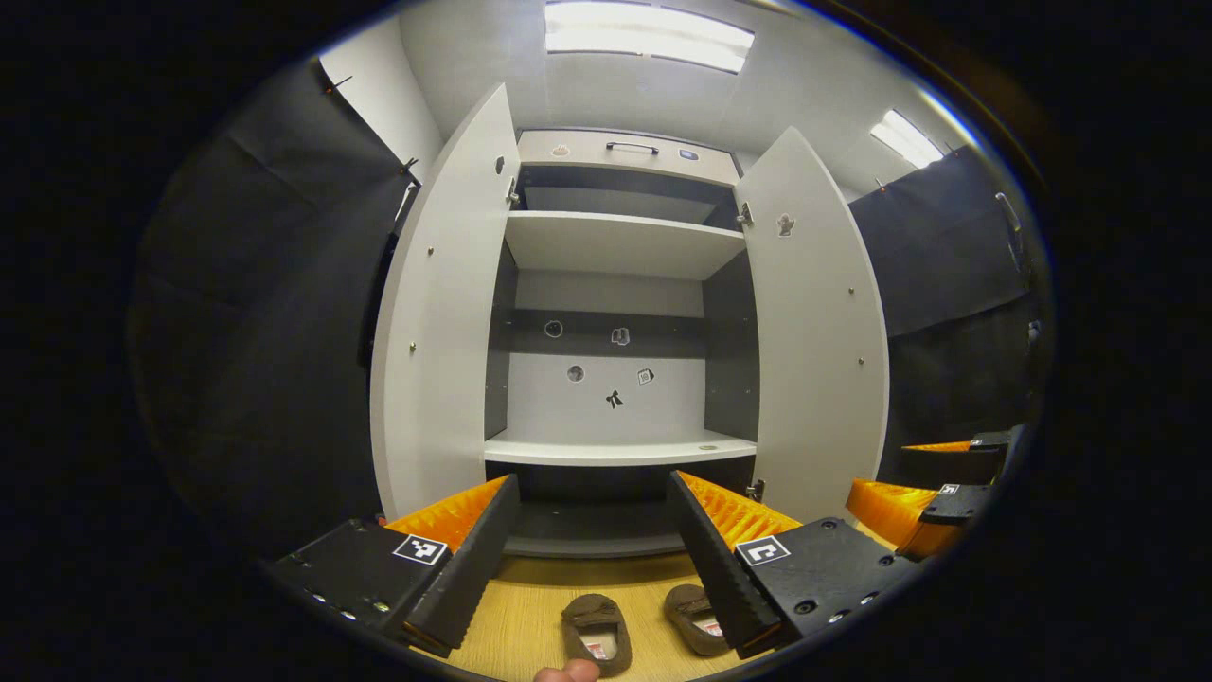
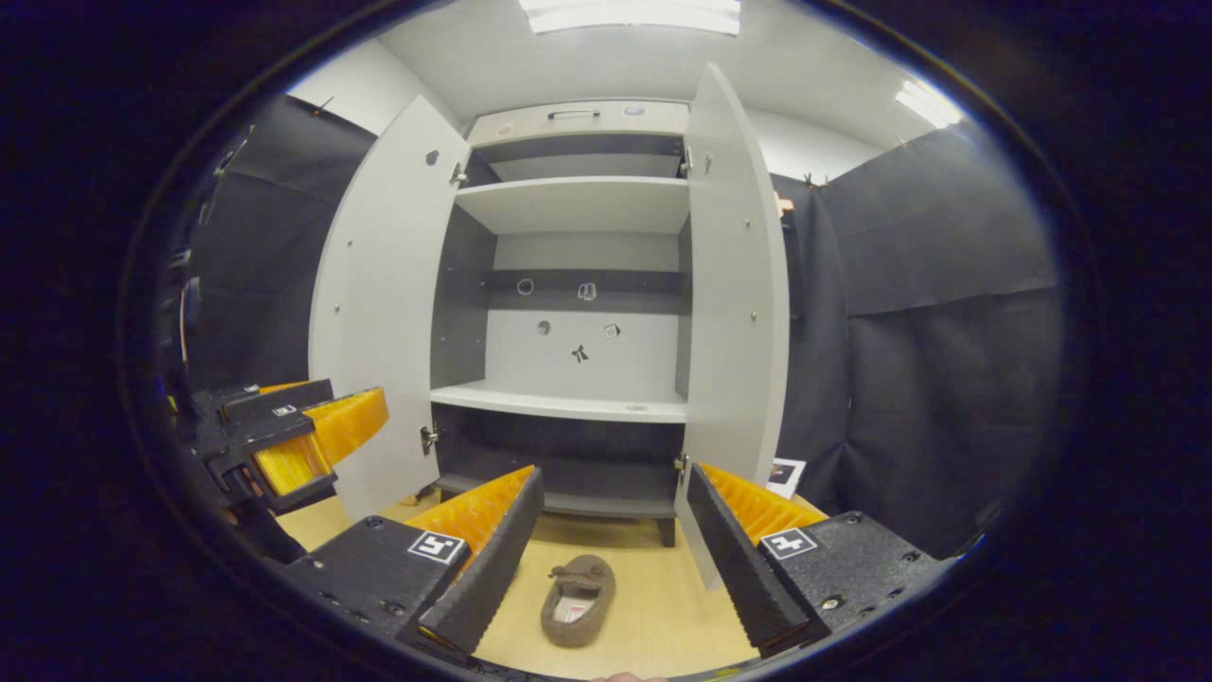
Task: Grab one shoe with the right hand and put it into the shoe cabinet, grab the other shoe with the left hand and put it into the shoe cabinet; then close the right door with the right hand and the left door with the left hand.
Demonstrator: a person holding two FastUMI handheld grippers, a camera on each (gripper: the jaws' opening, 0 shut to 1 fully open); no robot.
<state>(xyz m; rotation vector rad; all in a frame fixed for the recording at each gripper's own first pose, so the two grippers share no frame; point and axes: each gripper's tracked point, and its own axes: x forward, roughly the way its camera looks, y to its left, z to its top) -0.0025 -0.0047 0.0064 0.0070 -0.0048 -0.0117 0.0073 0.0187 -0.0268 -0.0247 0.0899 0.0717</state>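
Both claws hang wide open, holding nothing, facing the cabinet (image 1: 615,332), whose two doors stand open and whose shelves are bare. In the left gripper view, two shoes lie side by side on the floor (image 1: 530,597): one shoe (image 1: 597,633) between the left claw's (image 1: 592,549) fingers, the other (image 1: 694,618) against its right finger. In the right gripper view, a shoe (image 2: 578,600) lies on the floor between the right claw's (image 2: 611,545) fingers, below them.

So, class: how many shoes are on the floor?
2. Both lie side by side on the floor before the open cabinet: the left shoe and the right shoe, partly hidden behind the left gripper.
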